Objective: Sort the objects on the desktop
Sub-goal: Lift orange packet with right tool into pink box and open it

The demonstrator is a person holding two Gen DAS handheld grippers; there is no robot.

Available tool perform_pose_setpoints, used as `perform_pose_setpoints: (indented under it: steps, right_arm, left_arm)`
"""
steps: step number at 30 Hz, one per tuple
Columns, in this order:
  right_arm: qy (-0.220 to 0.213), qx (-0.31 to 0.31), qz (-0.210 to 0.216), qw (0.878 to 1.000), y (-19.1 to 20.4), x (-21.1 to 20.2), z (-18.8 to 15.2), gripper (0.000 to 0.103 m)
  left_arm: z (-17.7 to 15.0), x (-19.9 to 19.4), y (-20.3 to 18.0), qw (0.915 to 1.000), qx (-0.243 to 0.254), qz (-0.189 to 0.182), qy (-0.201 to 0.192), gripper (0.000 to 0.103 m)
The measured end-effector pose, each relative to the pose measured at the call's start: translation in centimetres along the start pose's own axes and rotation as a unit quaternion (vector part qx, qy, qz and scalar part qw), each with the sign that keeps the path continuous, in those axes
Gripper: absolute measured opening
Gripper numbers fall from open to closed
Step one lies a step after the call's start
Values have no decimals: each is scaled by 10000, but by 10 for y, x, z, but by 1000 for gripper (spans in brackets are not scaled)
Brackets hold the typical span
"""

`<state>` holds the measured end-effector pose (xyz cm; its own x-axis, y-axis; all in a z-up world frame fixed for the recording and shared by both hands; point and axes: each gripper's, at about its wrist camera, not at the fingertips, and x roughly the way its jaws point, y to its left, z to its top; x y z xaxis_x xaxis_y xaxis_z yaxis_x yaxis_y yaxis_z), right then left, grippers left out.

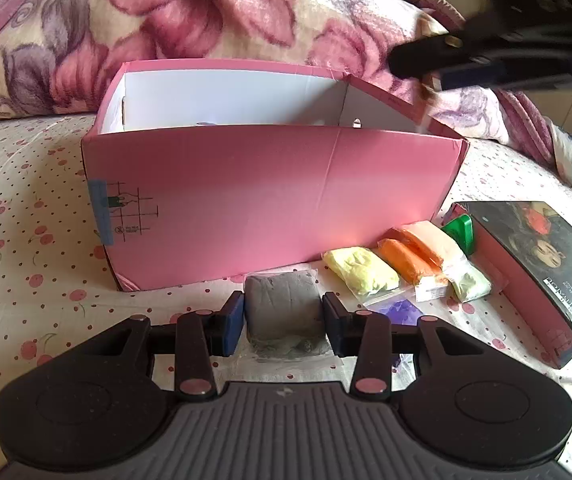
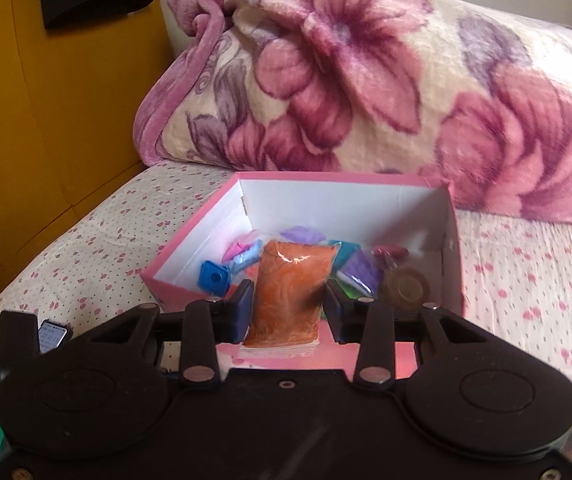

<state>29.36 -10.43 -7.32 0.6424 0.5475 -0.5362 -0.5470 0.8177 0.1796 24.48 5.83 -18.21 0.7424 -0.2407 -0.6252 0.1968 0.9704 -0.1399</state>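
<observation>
left tongs (image 1: pixel 282 316) pinch grey clay packet (image 1: pixel 282 312); right tongs (image 2: pixel 289 312) clamp orange clay packet (image 2: pixel 291 292), crinkled plastic.

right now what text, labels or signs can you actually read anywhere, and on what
"MIRAXIO", approximately, partly cut off and seen sideways: white letters on the dark book right of the pink box.
Smaller lines beside that title: too small to read.
Handling pictogram grid with a tiny caption, printed on the pink box front by the blue tape: caption unreadable.
Phone screen on the bed: blurred, unreadable.
</observation>
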Motion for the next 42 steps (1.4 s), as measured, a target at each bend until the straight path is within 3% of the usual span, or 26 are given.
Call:
perform_pose_setpoints:
  steps: [17,26,31,37,42]
  right_arm:
    - [1124,-525,-349,9917,-6,110,69,37]
    - [1896,-830,-772,9753,-14,163,70,37]
    - [2121,-834,-938,9692,-19,175,65,37]
    - [1841,-734,-1007,9750,-20,159,64,53]
    - [1249,-545,-847,9871,-11,117,61,63]
  left_arm:
    - [4,-8,12,9994,-228,-197,-177,40]
    - [5,-9,15,9990,-300,-264,-211,40]
    - [4,-11,15,9989,-293,-274,-225,40]
    - [5,-14,15,9990,-281,-265,-229,40]
    - [5,-16,14,9992,-237,-237,-215,40]
